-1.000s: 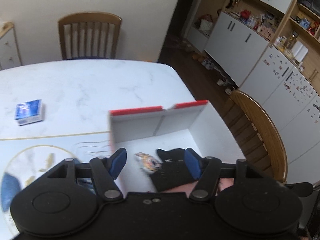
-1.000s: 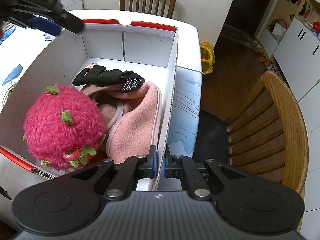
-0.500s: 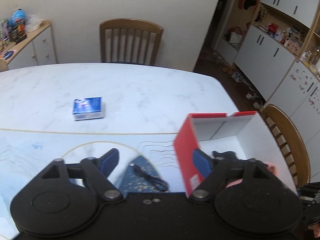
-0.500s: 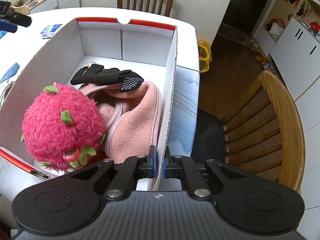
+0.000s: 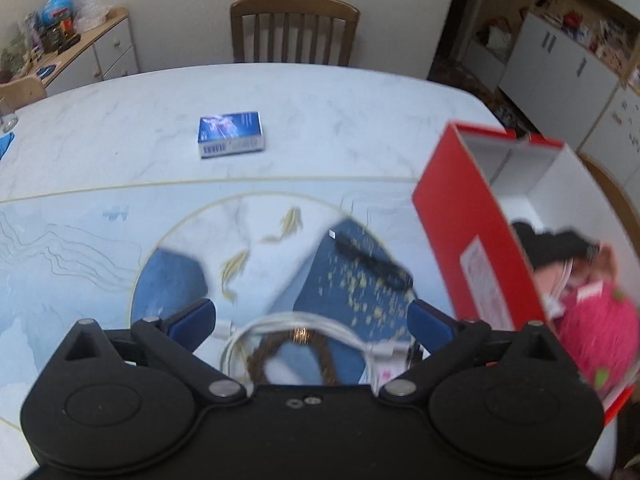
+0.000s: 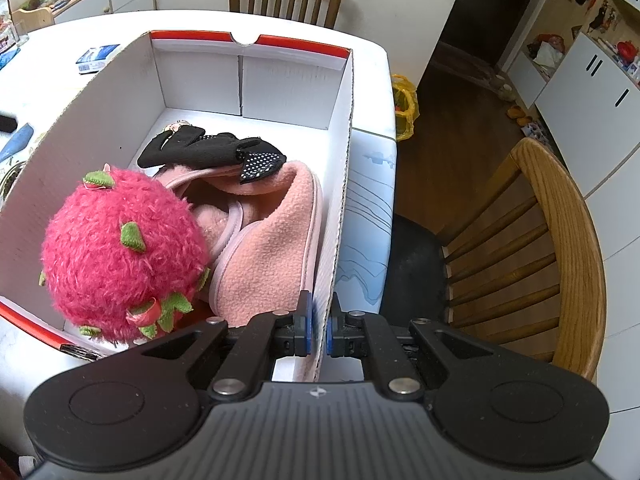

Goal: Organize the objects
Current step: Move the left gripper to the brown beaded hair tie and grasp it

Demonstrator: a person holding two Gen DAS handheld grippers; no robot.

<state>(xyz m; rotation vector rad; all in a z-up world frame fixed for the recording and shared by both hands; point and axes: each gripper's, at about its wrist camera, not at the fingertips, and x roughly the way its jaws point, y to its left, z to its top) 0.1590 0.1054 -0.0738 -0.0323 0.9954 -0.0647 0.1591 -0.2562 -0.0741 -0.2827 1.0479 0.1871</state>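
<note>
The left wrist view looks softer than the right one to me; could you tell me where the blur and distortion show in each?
Left wrist view: motion smear on the red box, the pink plush and the white cable between the open left gripper; the blue packet reads clearer. Right wrist view: sharp throughout, the right gripper crisp on the box wall; fisheye bends the table edge.

Red, white-lined box [image 6: 256,92] holds a pink dragon-fruit plush [image 6: 120,252], pink fleece [image 6: 272,240] and black gloves [image 6: 208,152]; a white cable coil [image 5: 296,328] lies between the left claw's tips
</note>
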